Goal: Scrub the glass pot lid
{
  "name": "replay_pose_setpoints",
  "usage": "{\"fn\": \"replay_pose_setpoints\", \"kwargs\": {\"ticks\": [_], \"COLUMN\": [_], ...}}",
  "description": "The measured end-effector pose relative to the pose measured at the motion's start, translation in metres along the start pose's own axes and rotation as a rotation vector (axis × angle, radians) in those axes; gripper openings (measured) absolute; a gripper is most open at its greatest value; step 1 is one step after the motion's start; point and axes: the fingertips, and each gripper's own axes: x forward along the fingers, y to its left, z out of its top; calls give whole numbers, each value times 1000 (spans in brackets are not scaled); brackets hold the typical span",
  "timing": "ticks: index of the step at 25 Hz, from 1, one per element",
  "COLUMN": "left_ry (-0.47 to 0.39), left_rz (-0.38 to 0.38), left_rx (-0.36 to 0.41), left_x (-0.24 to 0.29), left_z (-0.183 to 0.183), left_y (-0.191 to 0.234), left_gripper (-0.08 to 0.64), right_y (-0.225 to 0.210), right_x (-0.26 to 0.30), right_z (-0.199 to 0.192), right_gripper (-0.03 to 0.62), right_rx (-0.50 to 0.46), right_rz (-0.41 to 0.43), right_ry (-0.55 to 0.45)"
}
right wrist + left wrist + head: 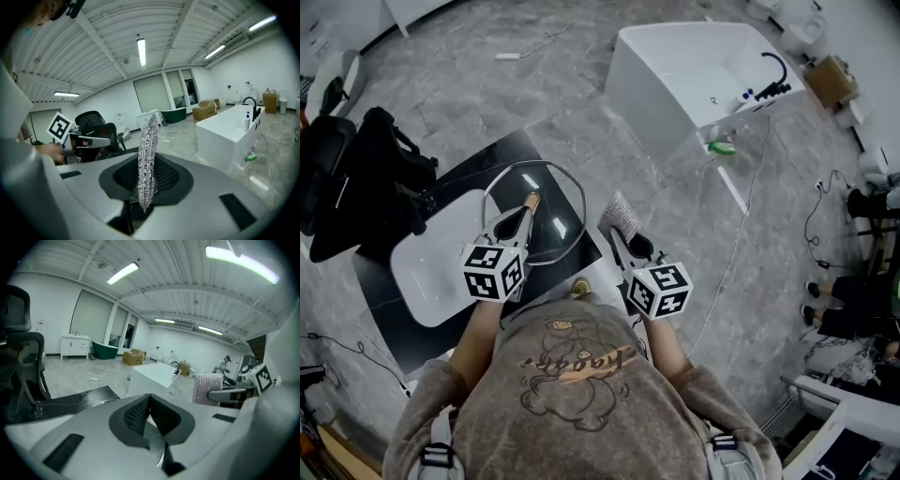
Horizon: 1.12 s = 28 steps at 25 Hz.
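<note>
We see the left gripper (528, 204) jaws pinched tight on the glass pot lid (561, 223) rim. The lid is over the black bench (389, 314), beside a white basin (431, 267). The right gripper (620, 232) jaws clamp a silvery scrubber (622, 214).

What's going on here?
A person works with a handheld gripper in each hand. The left gripper is shut on the glass pot lid, holding it over the black surface. The right gripper pinches a silvery scrubbing pad upright in its fingers. The pad sits beside the lid, not touching it, so no scrubbing contact right now.
</note>
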Motion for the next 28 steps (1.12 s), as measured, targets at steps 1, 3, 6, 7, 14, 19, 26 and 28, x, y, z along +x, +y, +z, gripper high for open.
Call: {"fn": "replay_pose_setpoints", "kwargs": {"ticks": [1,3,6,7,14,19,26,28], "left_ry": [-29,-68,-81,-80,-65,-49,-23,-19], "left_rz": [8,29,51,55,73,80,102,106], "left_rx": [1,8,15,15,11,10,6,6], "left_x": [-8,-20,-27,-27,-28,-28,-26,-26], "left_z": [4,6,3,1,-4,-7,-14,-14], "left_y": [-1,0,4,5,10,11,15,15], "left_gripper": [18,18,18,18,18,18,18,18], "right_y": [-1,-2,-3,-2,4,8,15,15], "right_x": [0,1,7,8,17,22,26,27], "right_z": [2,3,2,2,7,5,2,1], "right_gripper": [81,81,81,81,81,80,80,80], "right_rx": [-7,-8,-6,-7,-56,-65,-67,-62], "right_rz": [-18,-37,-51,-52,-55,-21,12,13], "right_ry": [-7,-16,-24,-26,-28,-8,5,7]}}
